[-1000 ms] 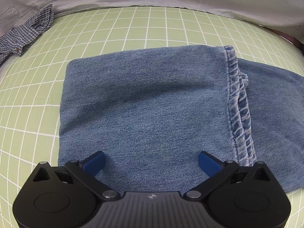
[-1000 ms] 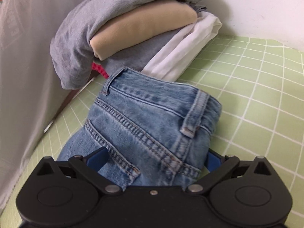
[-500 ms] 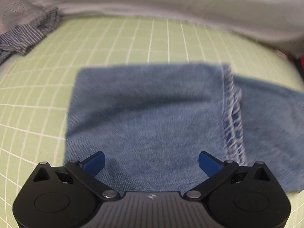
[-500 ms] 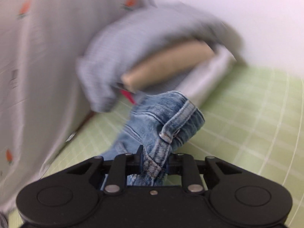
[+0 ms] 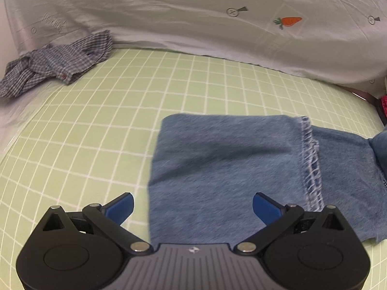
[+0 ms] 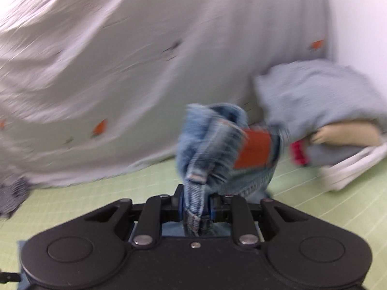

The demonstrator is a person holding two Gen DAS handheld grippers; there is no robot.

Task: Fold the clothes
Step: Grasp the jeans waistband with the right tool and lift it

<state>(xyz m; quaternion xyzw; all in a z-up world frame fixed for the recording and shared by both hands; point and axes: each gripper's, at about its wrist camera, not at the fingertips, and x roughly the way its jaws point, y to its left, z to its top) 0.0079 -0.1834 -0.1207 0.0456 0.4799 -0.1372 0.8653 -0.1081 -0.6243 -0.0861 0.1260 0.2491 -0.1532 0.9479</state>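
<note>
- At the far left, a crumpled checked shirt lies on the green grid sheet, against the white cloth with carrot prints that runs along the far side.
- The left gripper hangs over the near edge of the jeans. Its blue fingers stand wide apart and hold nothing; the left finger is over the sheet, the right one over the denim.
- The jeans lie folded and flat on the sheet, right of the middle in the left wrist view. A stitched hem runs from far to near, and more denim continues to the right of it.
- The right gripper is closed tightly on a bunched part of the jeans at the waistband, with the orange-brown patch beside it. This part is raised above the sheet; the picture is blurred.
- At the far right, a stack of folded clothes sits on the sheet, grey above, then beige and white.
</note>
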